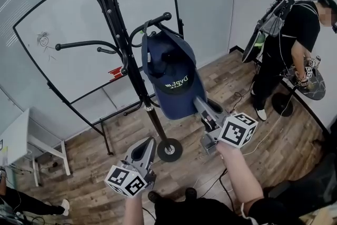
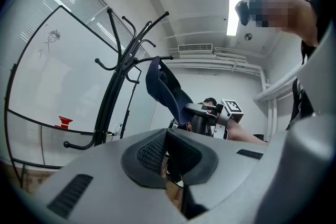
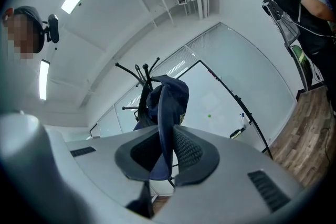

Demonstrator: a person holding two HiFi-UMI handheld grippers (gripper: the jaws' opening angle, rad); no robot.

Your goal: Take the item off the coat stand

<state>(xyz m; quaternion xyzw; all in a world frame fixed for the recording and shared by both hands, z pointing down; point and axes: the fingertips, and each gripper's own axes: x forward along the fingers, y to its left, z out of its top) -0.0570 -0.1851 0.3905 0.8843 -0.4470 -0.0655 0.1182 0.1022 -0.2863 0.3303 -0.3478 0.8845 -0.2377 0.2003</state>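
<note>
A navy cap [image 1: 171, 76] with green lettering hangs from a curved hook [image 1: 158, 19] of the black coat stand [image 1: 126, 55]. My right gripper [image 1: 199, 103] reaches up from below and is shut on the cap's brim. In the right gripper view the brim of the cap [image 3: 168, 107] runs down between the pads of my right gripper [image 3: 167, 152]. My left gripper [image 1: 145, 146] is low, near the stand's base, shut and holding nothing. In the left gripper view its pads [image 2: 166, 136] meet, with the cap [image 2: 163, 86] and the right gripper [image 2: 197, 110] beyond.
The stand's round base [image 1: 169, 149] rests on the wood floor. A whiteboard on a black frame [image 1: 68, 34] stands behind the stand. A person in black [image 1: 295, 39] stands at the far right. A white table [image 1: 16, 137] is at the left edge.
</note>
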